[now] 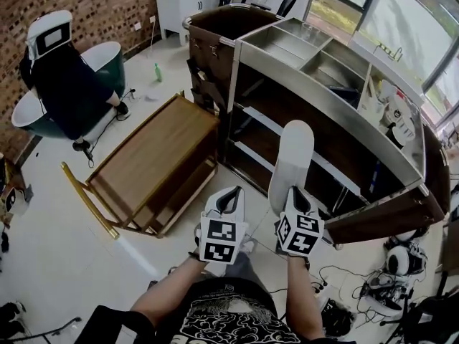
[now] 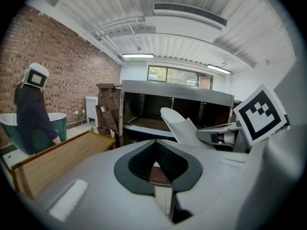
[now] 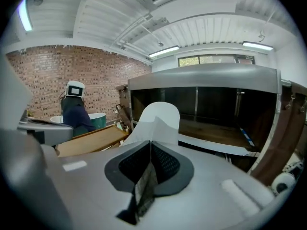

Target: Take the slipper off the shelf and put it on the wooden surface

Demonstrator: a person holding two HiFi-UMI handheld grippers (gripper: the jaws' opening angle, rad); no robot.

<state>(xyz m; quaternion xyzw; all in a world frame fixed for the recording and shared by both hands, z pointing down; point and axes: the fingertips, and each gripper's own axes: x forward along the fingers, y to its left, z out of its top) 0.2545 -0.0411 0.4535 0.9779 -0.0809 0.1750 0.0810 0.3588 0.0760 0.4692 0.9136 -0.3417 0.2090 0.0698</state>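
**Slipper gripped, carry it left**

The slipper (image 1: 290, 165) stands upright at frame centre, pinched by my right tongs (image 1: 296, 196), before the shelf (image 1: 326, 102). I'd swing it left, level, onto the wooden bench (image 1: 154, 153). Left tongs (image 1: 229, 198) closed, empty.

- The left gripper (image 1: 230, 194) has its jaws together with nothing between them; in the left gripper view (image 2: 155, 145) the dark pads meet at the tip.
- The right gripper (image 1: 295, 192) sits just to the right of the left one, side by side with it, both pointing forward, away from the body.
- Its jaws are pinched on the near end of a white slipper (image 1: 290, 156), which sticks out ahead of the tips (image 3: 149, 145).
- The bare left forearm (image 1: 172, 292) and right forearm (image 1: 301, 299) run back from the grippers, wrists roughly straight.
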